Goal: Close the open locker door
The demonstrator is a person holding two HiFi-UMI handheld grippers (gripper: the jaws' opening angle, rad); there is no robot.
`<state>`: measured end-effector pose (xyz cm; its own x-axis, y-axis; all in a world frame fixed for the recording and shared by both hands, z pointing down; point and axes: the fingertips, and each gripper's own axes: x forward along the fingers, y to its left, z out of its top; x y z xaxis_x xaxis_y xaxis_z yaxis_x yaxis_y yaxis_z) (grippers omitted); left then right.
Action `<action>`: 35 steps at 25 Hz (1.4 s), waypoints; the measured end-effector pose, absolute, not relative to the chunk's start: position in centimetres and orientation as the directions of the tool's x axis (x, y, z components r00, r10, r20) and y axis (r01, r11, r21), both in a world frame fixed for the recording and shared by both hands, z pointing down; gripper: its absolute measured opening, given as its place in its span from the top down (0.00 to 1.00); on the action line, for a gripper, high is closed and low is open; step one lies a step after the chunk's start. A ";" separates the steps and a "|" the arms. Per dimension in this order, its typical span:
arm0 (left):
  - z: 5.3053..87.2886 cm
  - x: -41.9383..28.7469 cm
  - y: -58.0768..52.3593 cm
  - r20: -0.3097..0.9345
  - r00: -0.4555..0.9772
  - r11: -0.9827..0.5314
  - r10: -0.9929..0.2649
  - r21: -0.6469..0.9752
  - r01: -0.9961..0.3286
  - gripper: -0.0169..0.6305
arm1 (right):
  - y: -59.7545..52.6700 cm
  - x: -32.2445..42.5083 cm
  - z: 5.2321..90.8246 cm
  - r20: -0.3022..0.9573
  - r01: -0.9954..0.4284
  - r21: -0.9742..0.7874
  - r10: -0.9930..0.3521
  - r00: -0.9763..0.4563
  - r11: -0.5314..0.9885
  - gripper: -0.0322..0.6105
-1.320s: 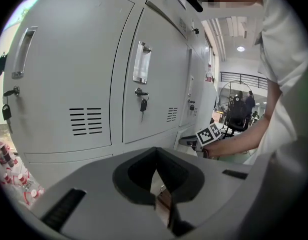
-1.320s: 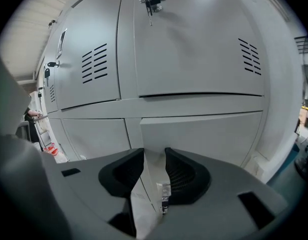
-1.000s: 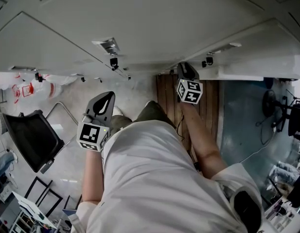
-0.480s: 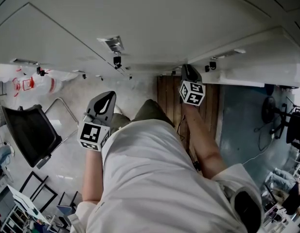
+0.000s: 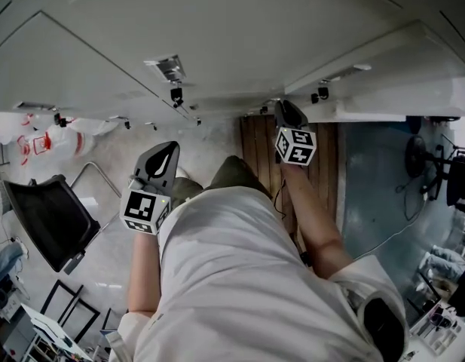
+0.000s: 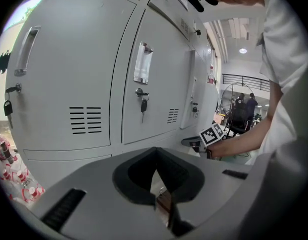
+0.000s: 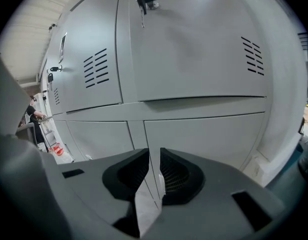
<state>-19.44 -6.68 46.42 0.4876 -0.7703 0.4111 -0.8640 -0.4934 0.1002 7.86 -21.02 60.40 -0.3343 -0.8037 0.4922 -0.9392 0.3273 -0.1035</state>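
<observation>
Before the lockers [image 7: 193, 59], right tool [image 7: 153, 151] – jaws narrower than before – empty.

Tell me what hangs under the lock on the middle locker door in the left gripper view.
A dark-headed key hangs down from the lock, in front of the middle locker door. The door covers the locker's inside, so nothing in there can be seen.
</observation>
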 end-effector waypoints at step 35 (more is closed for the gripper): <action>39.6 -10.7 -7.4 0.210 0.843 -0.856 -0.495 0.048 -0.514 0.97 | -4.4 2.8 41.8 0.230 -0.887 -0.051 -0.859 -0.458 0.459 0.94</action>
<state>-10.74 -7.35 39.62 0.8434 -0.4946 0.2099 -0.5142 -0.8563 0.0483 2.79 -4.36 41.82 -0.4580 -0.8586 0.2303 -0.8868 0.4594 -0.0508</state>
